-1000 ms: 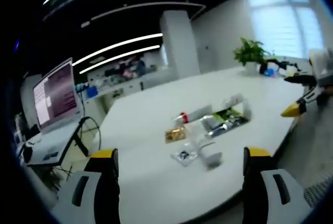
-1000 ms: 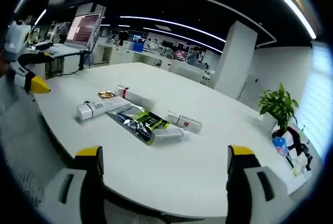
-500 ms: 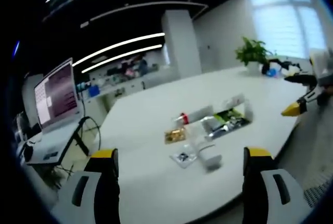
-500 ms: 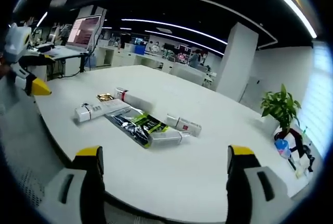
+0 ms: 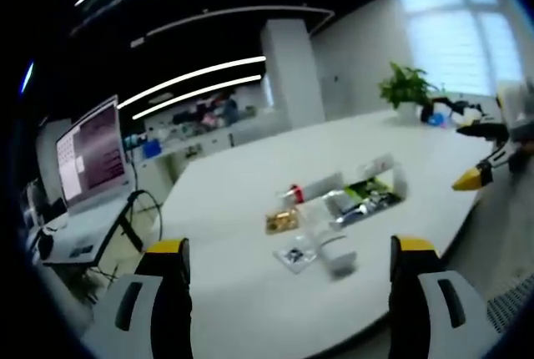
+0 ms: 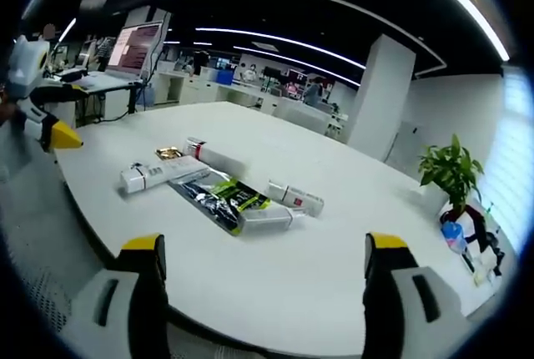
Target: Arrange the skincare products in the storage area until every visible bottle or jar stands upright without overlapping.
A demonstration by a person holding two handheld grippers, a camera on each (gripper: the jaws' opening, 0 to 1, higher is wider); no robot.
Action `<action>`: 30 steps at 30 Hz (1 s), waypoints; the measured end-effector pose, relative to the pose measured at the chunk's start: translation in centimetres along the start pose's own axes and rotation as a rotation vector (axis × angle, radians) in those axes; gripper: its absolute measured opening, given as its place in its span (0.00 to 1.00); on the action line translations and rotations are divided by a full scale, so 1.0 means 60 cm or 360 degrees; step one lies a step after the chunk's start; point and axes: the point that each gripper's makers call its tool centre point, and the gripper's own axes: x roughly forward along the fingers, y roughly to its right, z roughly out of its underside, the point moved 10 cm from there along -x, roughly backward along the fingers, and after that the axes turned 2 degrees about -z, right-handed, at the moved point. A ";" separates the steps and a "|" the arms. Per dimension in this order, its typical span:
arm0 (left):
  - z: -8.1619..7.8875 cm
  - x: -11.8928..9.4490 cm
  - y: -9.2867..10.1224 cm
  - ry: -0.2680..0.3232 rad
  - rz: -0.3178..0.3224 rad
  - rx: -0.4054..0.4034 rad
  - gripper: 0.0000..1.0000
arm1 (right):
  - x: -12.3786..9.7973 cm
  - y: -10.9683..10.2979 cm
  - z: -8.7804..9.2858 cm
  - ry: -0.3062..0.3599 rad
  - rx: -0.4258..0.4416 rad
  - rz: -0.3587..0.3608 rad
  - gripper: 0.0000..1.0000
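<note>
Several skincare products lie flat in a cluster on the white table (image 6: 275, 267). A white box (image 6: 146, 175), a gold-lidded jar (image 6: 169, 153), a red-capped white tube (image 6: 213, 157), a black-and-green pouch (image 6: 221, 196) and a white tube (image 6: 294, 198) lie side by side. The left gripper view has the same cluster, with the gold jar (image 5: 281, 219), the red-capped tube (image 5: 313, 186) and a white box (image 5: 334, 250). My left gripper (image 5: 288, 288) is open, short of the cluster. My right gripper (image 6: 260, 284) is open, also well back from it. The left gripper's yellow tip (image 6: 62, 138) pokes in at the left.
A potted plant (image 6: 446, 175) stands at the table's far end with small items (image 6: 463, 238) near it. A monitor (image 5: 88, 150) on a side desk stands off to the left. The right gripper's yellow tip (image 5: 471, 178) shows at the table's right edge. People move in the far background.
Both views shift only slightly as the hands drift. The products have not moved and both grippers stay open.
</note>
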 end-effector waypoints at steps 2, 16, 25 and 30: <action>0.000 -0.001 0.000 0.0000 0.0001 -0.0001 0.97 | 0.000 0.000 0.000 0.0003 -0.0001 0.0001 1.00; 0.000 -0.001 0.002 -0.0017 0.0021 0.0004 0.96 | -0.001 0.000 -0.001 0.0006 0.0003 0.0003 1.00; 0.000 -0.002 0.000 -0.0013 0.0020 0.0000 0.95 | -0.001 -0.003 0.000 -0.0011 0.0000 -0.0003 1.00; 0.001 -0.003 -0.001 -0.0022 0.0024 -0.0001 0.95 | -0.001 -0.004 0.000 -0.0016 -0.0001 -0.0003 1.00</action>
